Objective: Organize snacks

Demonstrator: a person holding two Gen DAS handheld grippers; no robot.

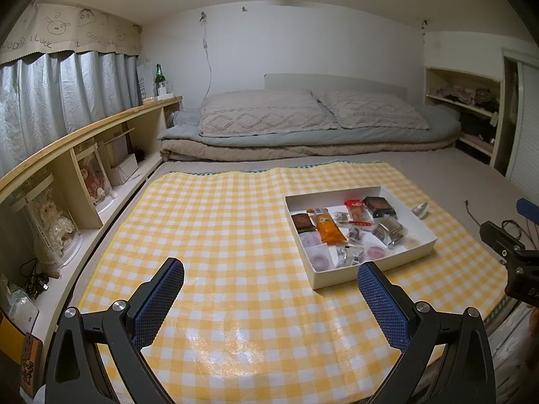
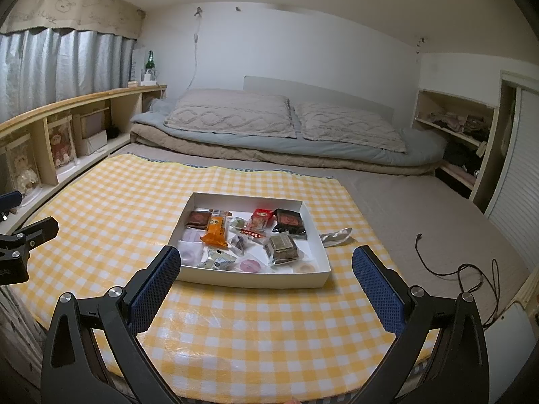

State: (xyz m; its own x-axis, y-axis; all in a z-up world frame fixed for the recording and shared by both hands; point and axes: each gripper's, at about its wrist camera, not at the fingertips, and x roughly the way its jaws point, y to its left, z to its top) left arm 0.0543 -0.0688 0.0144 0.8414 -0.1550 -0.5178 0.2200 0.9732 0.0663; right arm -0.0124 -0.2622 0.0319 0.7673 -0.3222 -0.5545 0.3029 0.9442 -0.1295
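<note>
A shallow white box (image 2: 318, 277) (image 1: 417, 252) lies on the yellow checked mat (image 2: 235, 320) (image 1: 219, 235). It holds several wrapped snacks, among them an orange packet (image 2: 215, 230) (image 1: 329, 227), a red packet (image 2: 261, 219) (image 1: 355, 210) and a dark brown packet (image 2: 288, 220) (image 1: 379, 205). One silver wrapper (image 2: 335, 237) (image 1: 420, 209) rests on the mat just right of the box. My right gripper (image 2: 266, 272) is open, close in front of the box's near wall. My left gripper (image 1: 271, 281) is open over bare mat, left of the box's near corner.
Folded bedding with two pillows (image 2: 286, 121) fills the back. A low wooden shelf (image 1: 84, 155) with dolls and a green bottle (image 1: 158, 74) runs along the left. A black cable (image 2: 454, 269) lies on the grey sheet at the right, near an open cupboard (image 2: 454, 128).
</note>
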